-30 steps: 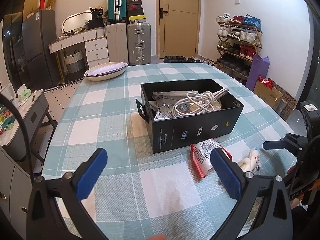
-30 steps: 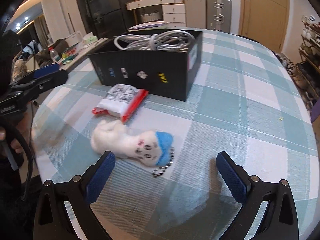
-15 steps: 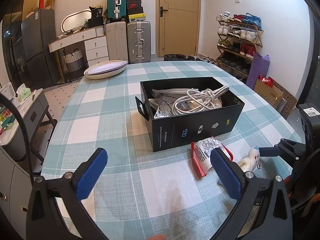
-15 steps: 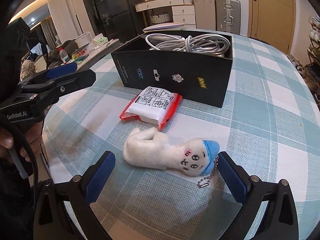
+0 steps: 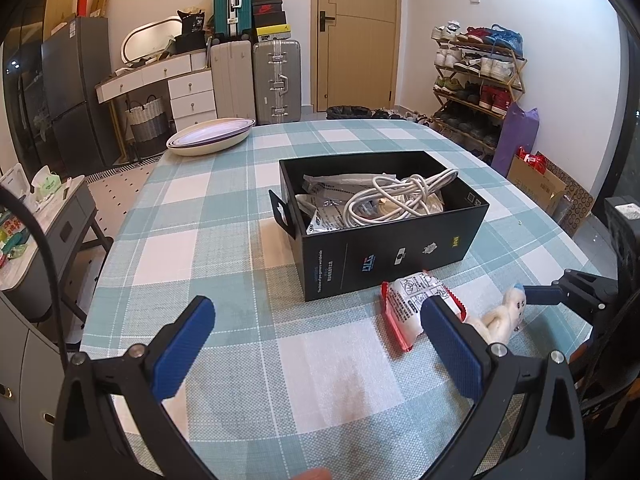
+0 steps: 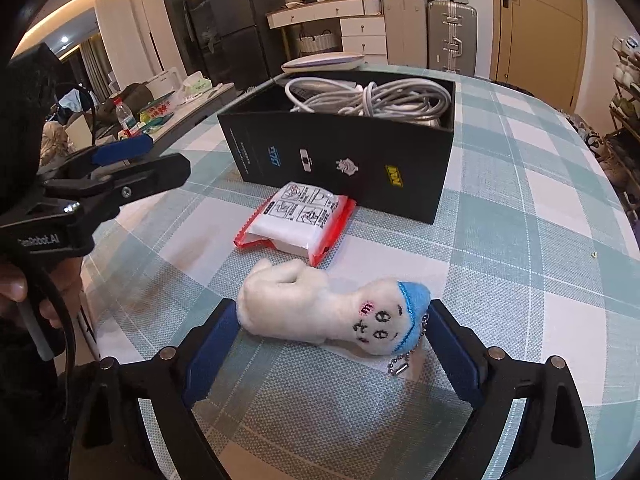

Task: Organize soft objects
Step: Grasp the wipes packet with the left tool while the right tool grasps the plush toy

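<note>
A white plush toy with a blue cap and a ball chain lies on the checked tablecloth. My right gripper is low over it. Its jaws are closing, one blue pad at each end of the toy, not visibly squeezing it. A red-and-white packet lies just beyond, against a black box holding a white cable and plastic bags. In the left wrist view my left gripper hovers open and empty over the cloth, with the packet, the toy and the box ahead to its right.
Stacked oval dishes sit at the table's far left corner. A low grey cabinet stands past the left edge, and a shoe rack by the right wall. A person's hand grips the left tool.
My right gripper has come down and forward onto the plush toy, and its jaws have narrowed from wide apart to the toy's two ends. The left gripper has stayed put.
</note>
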